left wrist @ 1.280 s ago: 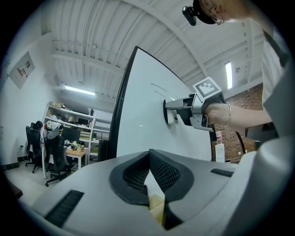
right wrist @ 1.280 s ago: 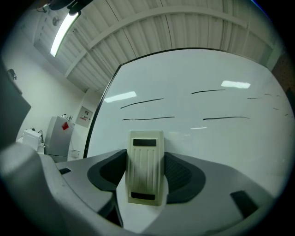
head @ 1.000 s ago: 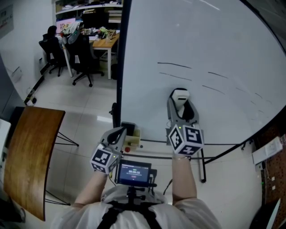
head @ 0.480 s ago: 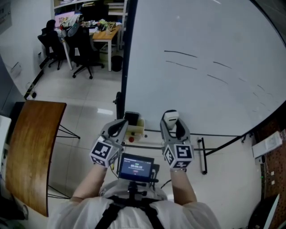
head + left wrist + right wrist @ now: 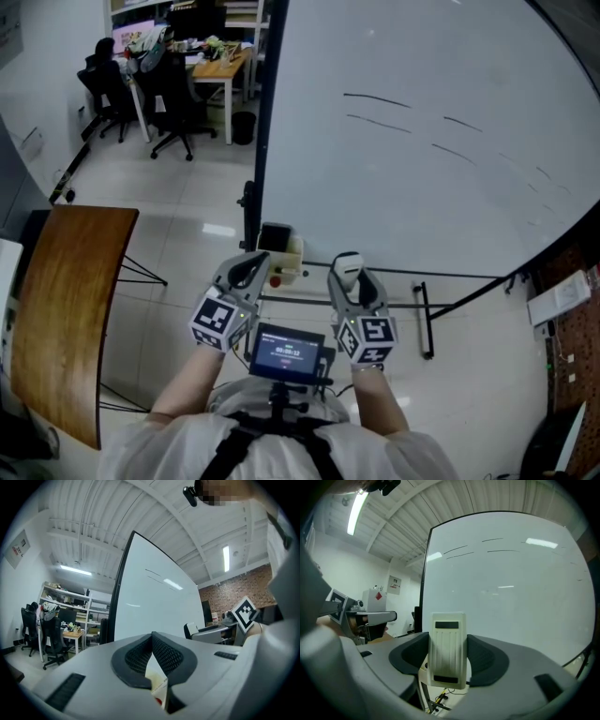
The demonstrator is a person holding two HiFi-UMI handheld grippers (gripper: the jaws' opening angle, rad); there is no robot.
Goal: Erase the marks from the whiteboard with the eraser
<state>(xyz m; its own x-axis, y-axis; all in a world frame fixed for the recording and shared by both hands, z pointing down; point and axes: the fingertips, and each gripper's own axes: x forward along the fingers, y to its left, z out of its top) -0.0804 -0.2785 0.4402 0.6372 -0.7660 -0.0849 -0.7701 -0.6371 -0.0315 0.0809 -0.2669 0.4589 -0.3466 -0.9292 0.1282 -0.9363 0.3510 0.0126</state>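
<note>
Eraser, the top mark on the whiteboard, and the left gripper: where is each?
eraser (image 5: pixel 447 651): right gripper view, middle of its ribbed face
top mark (image 5: pixel 377 99): head view, middle of the stroke
left gripper (image 5: pixel 151 635): left gripper view, where its jaw tips meet

The place is an office workspace. A large whiteboard (image 5: pixel 422 169) stands on a pale tiled floor (image 5: pixel 178 202), and black swivel chairs (image 5: pixel 178 103) sit by a cluttered wooden bench (image 5: pixel 225 67). Stocked shelves (image 5: pixel 63 603) line the wall under tube lights (image 5: pixel 226 557).

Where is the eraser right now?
The eraser is clamped upright in the right gripper, low in the head view, below the marks on the whiteboard and right of the left gripper.
</note>
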